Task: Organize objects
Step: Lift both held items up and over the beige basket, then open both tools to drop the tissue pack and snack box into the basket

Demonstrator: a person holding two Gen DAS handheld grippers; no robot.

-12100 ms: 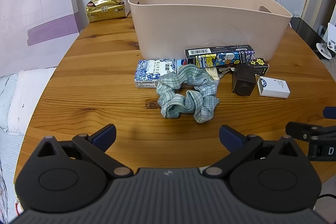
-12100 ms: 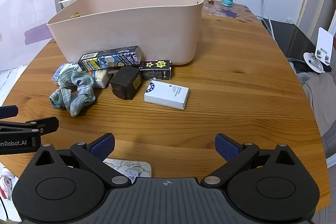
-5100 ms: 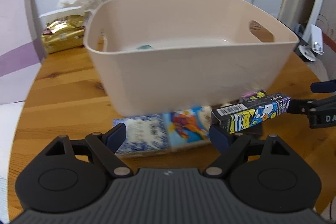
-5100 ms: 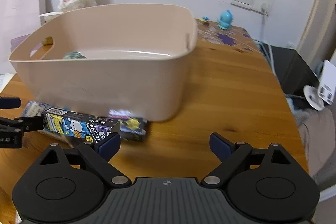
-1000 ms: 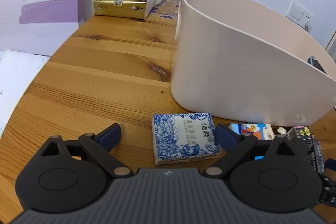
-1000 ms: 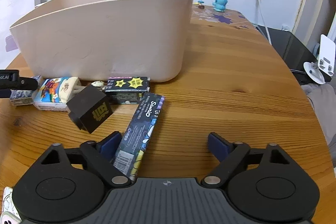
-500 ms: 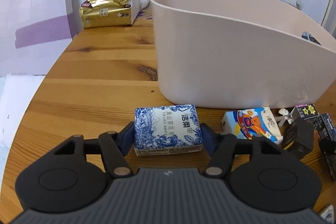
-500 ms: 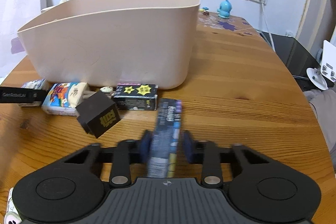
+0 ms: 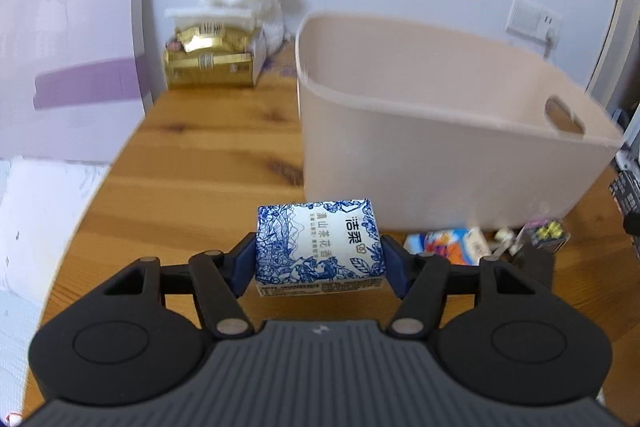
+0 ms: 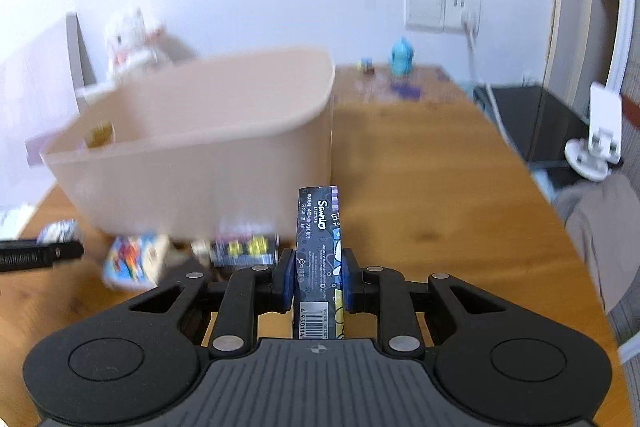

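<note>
The left tool (image 9: 320, 267) is clamped on a blue-and-white tissue pack (image 9: 319, 247), its blue pads pressing the pack's two short ends so the long axis runs crosswise between the fingers, printed face up. The right tool (image 10: 316, 281) grips a dark slim carton (image 10: 318, 259) at narrow width, and here the long axis points straight ahead, away from the camera, with the barcode end nearest the tool body. Both loads appear lifted clear of the wooden tabletop (image 9: 208, 187). The relation that matters is that the beige bin (image 9: 440, 147) stands directly ahead of each tool and higher than what each holds: from the left view the bin's near wall rises just beyond and to the right of the pack, and from the right view the bin (image 10: 208, 147) lies ahead and to the left of the carton's far tip. Judging from this, each item would need to rise above the rim before travelling forward, and neither side is clearly closer. Both views are smeared by motion, so the bin's inside is largely unreadable; only a small dark-gold blur shows at its far left in the right view. On the tabletop by the bin's base lie a colourful cartoon pack (image 9: 452, 247) and a black box with yellow stars (image 10: 248, 249), both blurred, the latter partly hidden behind the right tool's linkage.
</note>
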